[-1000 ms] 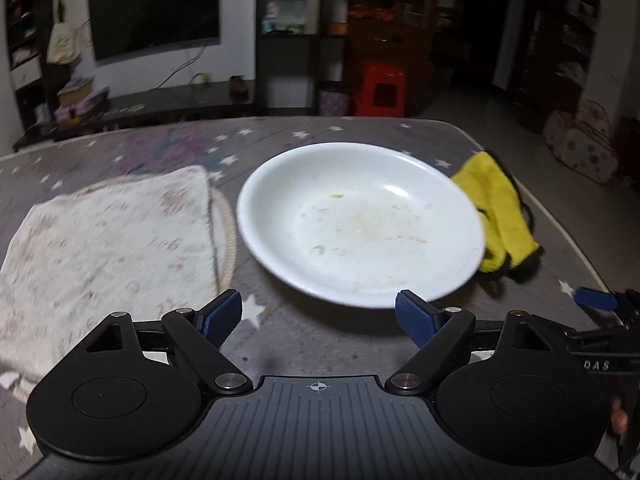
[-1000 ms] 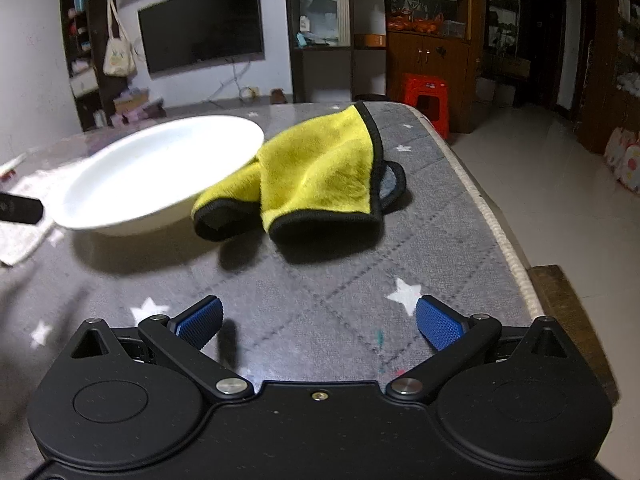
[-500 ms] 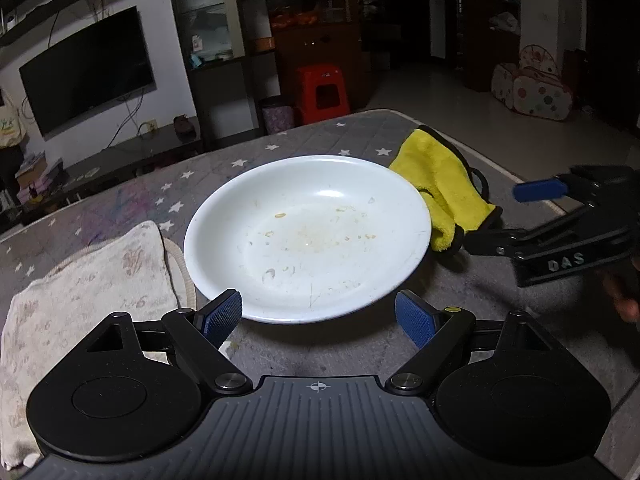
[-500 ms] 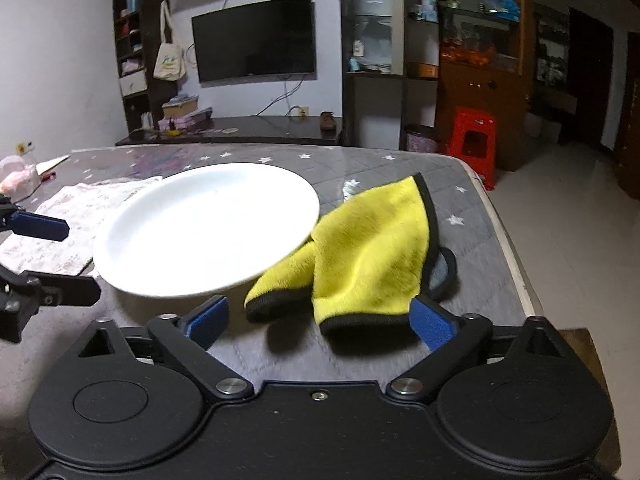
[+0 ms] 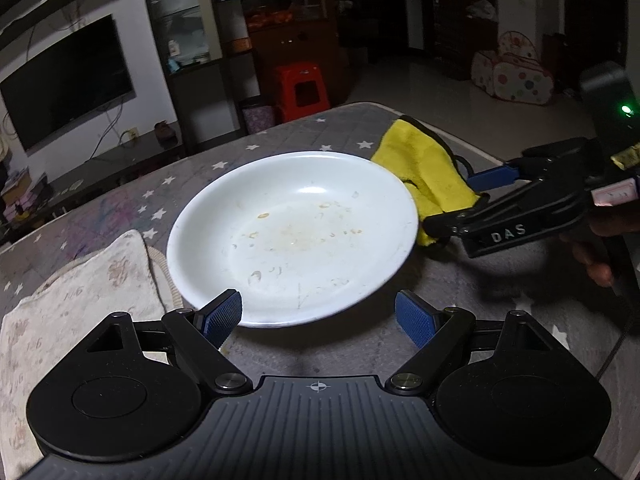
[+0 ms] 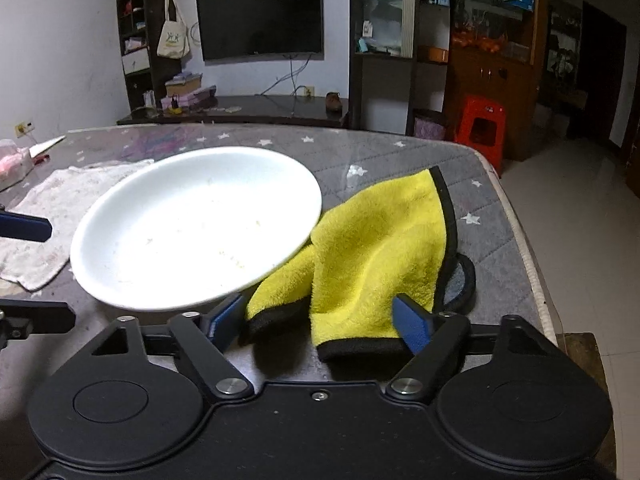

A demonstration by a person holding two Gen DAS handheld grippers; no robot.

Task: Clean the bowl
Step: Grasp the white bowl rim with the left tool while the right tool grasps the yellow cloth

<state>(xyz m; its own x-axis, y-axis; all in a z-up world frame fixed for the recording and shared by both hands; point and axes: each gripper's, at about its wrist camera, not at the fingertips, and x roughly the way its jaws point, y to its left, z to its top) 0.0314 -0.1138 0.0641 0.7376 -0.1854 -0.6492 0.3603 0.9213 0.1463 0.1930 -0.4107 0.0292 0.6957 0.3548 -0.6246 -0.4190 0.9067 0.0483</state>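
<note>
A wide white bowl (image 5: 292, 232) with dried food specks sits on the grey star-patterned table; it also shows in the right wrist view (image 6: 196, 228). A yellow cloth with black trim (image 6: 380, 256) lies at its right, one corner tucked under the rim; it also shows in the left wrist view (image 5: 424, 172). My left gripper (image 5: 318, 314) is open and empty at the bowl's near rim. My right gripper (image 6: 320, 318) is open, its fingers on either side of the cloth's near edge. It shows from the side in the left wrist view (image 5: 476, 200).
A pale patterned towel (image 5: 68, 300) lies left of the bowl. The table's right edge (image 6: 528, 248) runs close beside the cloth, with floor beyond. A red stool (image 6: 480, 128) and shelves stand past the far edge.
My right gripper has moved forward to the yellow cloth, its fingers now around the near edge. My left gripper has risen a little at the bowl's near rim.
</note>
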